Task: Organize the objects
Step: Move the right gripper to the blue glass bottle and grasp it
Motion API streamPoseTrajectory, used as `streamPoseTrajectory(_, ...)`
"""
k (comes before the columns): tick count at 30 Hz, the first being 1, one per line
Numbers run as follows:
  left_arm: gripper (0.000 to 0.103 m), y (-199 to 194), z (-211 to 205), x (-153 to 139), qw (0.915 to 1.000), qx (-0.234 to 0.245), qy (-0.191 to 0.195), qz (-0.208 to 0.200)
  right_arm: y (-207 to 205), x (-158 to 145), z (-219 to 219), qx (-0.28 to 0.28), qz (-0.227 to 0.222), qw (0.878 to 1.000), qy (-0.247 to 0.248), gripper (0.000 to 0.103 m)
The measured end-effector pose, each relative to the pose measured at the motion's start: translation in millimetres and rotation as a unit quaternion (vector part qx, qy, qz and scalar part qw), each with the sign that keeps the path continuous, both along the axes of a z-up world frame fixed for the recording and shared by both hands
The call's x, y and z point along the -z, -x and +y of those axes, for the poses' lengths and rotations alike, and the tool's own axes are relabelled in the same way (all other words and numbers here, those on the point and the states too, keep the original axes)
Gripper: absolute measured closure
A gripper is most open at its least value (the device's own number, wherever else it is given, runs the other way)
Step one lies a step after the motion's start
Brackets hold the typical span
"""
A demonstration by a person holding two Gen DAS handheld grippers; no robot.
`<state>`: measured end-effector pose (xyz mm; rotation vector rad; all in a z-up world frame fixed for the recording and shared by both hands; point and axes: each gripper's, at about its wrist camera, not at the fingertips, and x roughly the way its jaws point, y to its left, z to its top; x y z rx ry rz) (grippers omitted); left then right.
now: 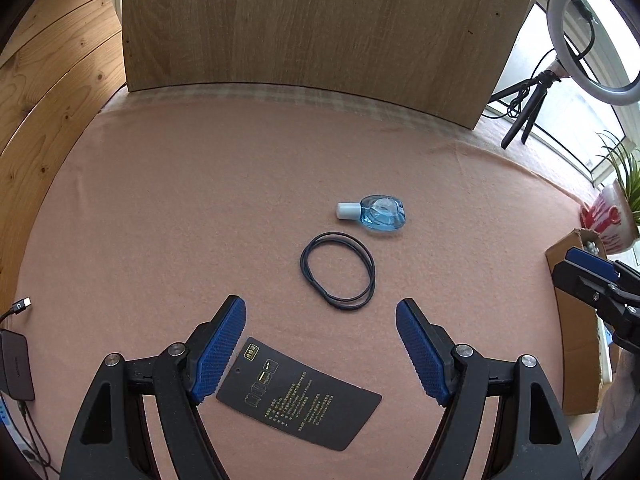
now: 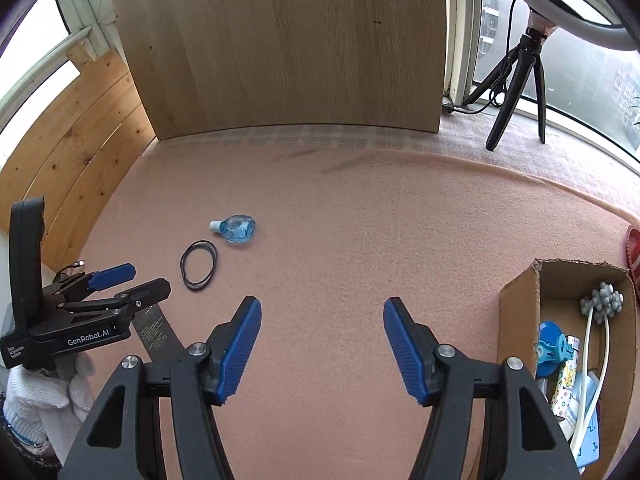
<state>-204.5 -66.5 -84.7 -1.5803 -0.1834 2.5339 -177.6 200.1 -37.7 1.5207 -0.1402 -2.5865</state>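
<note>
On the pink cloth lie a small blue bottle [image 1: 379, 213] with a white cap, a coiled black cable loop [image 1: 338, 277] and a black printed card [image 1: 299, 393]. My left gripper [image 1: 321, 308] hovers open over the card's upper edge, with the loop just ahead of its fingertips. My right gripper [image 2: 322, 307] is open above bare cloth, holding nothing. In the right wrist view the bottle [image 2: 236, 229] and loop [image 2: 199, 265] lie far to the left, near the left gripper [image 2: 136, 280]. A cardboard box [image 2: 520, 312] with several items stands at the right.
A wooden board [image 1: 320, 28] stands upright at the back. A ring light on a tripod [image 1: 528, 108] and a potted plant [image 1: 612, 216] stand at the right. A black adapter with a cable [image 1: 16, 364] lies at the left edge. A gloved hand [image 2: 44, 392] holds the left gripper.
</note>
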Motion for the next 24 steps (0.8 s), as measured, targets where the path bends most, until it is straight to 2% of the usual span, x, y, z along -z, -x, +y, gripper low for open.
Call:
streamPoseTrajectory(6, 0.023, 10.6, -4.7, 6.1, 1.0, 0.001, 0.0, -0.003, 33.7, 9.6, -20.3, -0.022, -0.007, 1.0, -0.013, 0.043)
streamPoseTrajectory(20, 0.025, 26.4, -14.1, 17.6, 0.9999, 0.002, 0.002, -0.011, 91.2, 38.8, -57.3, -0.063, -0.029, 0.998, -0.005, 0.043)
streamPoseTrajectory(24, 0.034, 28.1, -22.5, 19.4, 0.9998, -0.006, -0.003, -0.016, 101.8, 44.1, -67.5, -0.074, -0.031, 0.997, 0.0, 0.043)
